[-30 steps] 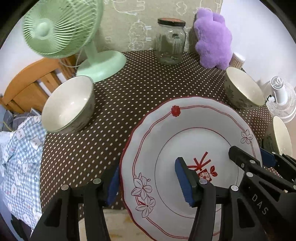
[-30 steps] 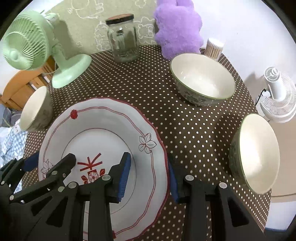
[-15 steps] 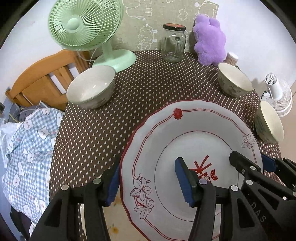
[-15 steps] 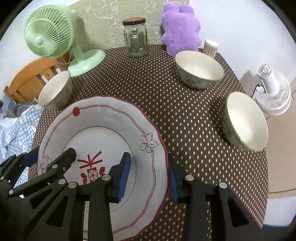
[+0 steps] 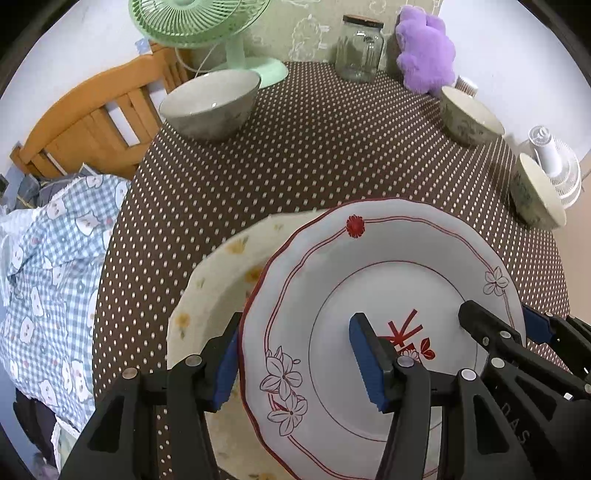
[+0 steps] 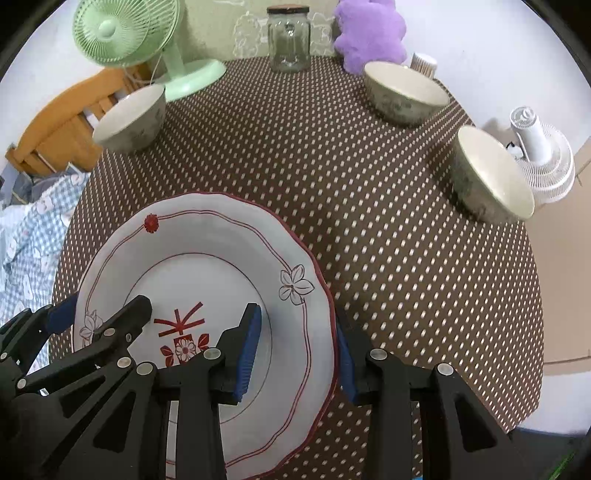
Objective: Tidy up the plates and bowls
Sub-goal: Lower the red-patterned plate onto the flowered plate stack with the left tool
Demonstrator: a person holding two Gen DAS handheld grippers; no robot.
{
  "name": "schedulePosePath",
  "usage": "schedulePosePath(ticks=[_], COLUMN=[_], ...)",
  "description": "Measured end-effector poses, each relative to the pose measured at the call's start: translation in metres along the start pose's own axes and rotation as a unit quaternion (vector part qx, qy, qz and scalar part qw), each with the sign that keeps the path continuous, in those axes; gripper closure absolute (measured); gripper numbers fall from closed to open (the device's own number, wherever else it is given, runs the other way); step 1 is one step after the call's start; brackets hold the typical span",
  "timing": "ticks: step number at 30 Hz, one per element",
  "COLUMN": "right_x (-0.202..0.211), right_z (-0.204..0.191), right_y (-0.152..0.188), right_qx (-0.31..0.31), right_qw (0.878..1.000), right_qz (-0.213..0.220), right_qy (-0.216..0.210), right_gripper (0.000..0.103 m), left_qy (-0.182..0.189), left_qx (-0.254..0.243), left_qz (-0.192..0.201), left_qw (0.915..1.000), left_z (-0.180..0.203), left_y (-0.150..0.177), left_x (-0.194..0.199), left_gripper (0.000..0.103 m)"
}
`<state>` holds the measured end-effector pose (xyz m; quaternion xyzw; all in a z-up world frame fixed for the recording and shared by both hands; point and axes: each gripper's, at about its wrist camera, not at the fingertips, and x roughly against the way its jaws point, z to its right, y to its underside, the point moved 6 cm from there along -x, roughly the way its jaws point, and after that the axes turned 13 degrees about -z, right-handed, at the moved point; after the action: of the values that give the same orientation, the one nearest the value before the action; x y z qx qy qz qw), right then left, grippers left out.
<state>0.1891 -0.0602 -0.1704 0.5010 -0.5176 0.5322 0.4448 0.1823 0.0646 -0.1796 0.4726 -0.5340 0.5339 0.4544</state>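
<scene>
A white plate with red trim [image 5: 388, 280] [image 6: 207, 266] is held above the polka-dot table by both grippers. My left gripper [image 5: 299, 363] is shut on its left rim. My right gripper [image 6: 299, 343] is shut on its right rim. A cream plate with yellow flowers [image 5: 218, 273] lies on the table just under and left of the held plate. Three bowls stand on the table: one at the far left [image 5: 210, 103] [image 6: 129, 118], one at the far right [image 5: 469, 116] [image 6: 404, 90], one near the right edge [image 5: 535, 192] [image 6: 487, 173].
A green fan [image 5: 221, 33], a glass jar [image 5: 360, 48] and a purple plush toy [image 5: 426, 51] stand at the table's back. A wooden chair [image 5: 92, 114] and checked cloth [image 5: 51, 266] are left. A white fan [image 6: 543, 155] is off the right edge.
Both grippers have lifted the red-trim plate and carried it left. The cream plate below has come into the left wrist view. The bowls look lower and nearer the horizon.
</scene>
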Motion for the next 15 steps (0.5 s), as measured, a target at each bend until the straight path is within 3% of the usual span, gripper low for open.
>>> schedulePosePath(ticks=[15], right_x=[-0.004], right_z=[-0.017], right_y=[0.018], right_qx=[0.004], right_qw=[1.0], right_qz=[-0.014], right_qy=[-0.001], right_gripper=[0.062], left_qy=[-0.004], left_qx=[0.014], left_qz=[-0.01], left_qw=[0.9998], left_z=[-0.014], left_y=[0.018], left_x=[-0.003], left_gripper=[0.045])
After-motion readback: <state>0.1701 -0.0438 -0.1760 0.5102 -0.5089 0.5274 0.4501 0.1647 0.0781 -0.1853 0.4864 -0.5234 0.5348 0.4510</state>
